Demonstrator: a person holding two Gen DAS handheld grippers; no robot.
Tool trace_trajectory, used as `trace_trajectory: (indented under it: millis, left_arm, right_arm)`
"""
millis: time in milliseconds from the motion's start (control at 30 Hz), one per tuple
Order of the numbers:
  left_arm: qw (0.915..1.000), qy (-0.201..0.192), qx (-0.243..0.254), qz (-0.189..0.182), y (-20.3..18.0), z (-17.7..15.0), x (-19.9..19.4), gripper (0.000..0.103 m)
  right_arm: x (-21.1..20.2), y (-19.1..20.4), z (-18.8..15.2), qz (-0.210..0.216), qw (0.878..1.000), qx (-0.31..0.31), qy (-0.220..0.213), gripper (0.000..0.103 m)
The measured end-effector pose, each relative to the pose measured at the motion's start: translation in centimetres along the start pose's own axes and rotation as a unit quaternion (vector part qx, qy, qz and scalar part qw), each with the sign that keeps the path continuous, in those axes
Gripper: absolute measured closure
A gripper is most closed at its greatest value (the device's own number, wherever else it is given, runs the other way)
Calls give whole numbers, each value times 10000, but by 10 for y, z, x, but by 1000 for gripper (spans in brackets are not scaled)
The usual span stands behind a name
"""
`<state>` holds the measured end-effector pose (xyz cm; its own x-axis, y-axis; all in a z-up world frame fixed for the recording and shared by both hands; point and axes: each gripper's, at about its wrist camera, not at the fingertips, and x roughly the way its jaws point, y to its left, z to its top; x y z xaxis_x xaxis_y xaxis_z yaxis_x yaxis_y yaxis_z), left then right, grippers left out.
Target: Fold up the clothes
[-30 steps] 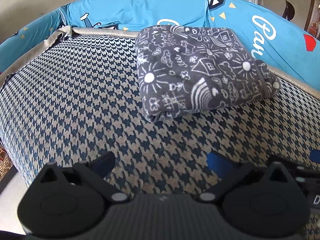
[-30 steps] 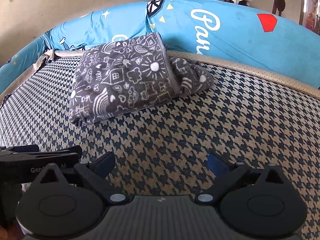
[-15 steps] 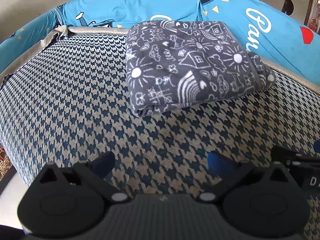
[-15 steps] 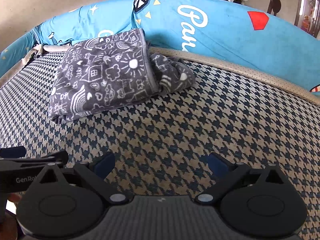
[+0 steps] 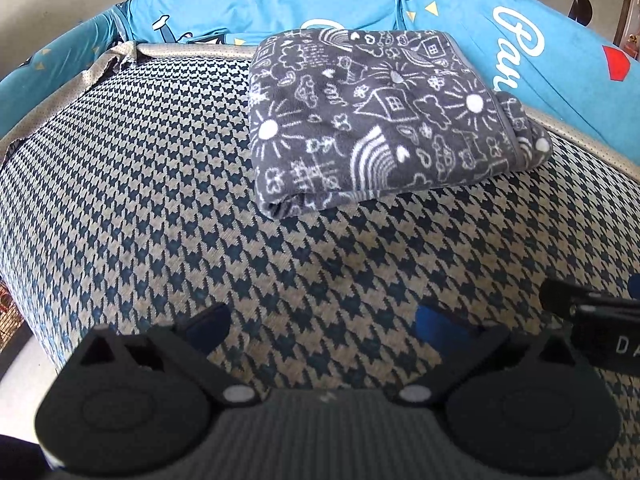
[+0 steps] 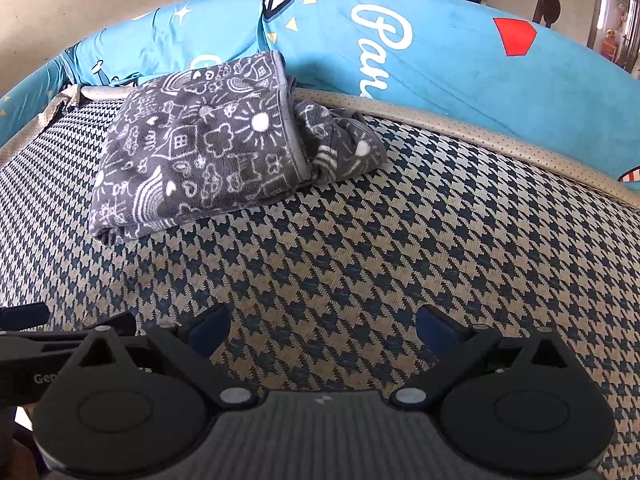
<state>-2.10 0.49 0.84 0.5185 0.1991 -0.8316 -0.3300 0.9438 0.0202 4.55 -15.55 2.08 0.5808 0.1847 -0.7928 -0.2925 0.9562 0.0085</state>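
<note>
Folded grey fleece blanket [image 5: 384, 120] with white doodle print, lying at the far side of a houndstooth cushion [image 5: 140, 184], against blue printed pillows [image 5: 540, 52]. One rumpled end sticking out at its right. Left gripper [image 5: 322, 326] and right gripper [image 6: 322, 324] both near, fingers apart, empty.

The white lettering [image 6: 382, 46] on the blue cushion [image 6: 460, 52] is cut short by the beige piping, so the word cannot be read whole. The folded gray blanket [image 5: 372, 120] hides its own inner layers; a bunched end [image 6: 344, 144] pokes out at its right side, its shape unclear. In the left wrist view, the right tool [image 5: 592, 316] is cropped by the frame's edge, its label showing only "DA". In the right wrist view, the left tool [image 6: 48, 344] is likewise cropped, its label reading "Gen". Furniture beyond the cushion is too small to identify.
</note>
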Motion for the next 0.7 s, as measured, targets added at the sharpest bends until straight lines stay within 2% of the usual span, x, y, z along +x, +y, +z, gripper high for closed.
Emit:
trace_trajectory:
  millis: [700]
  left_arm:
    - [10000, -5, -39, 77, 1, 0, -1, 0]
  right_arm:
    - [1, 2, -1, 11, 10000, -44, 26, 3]
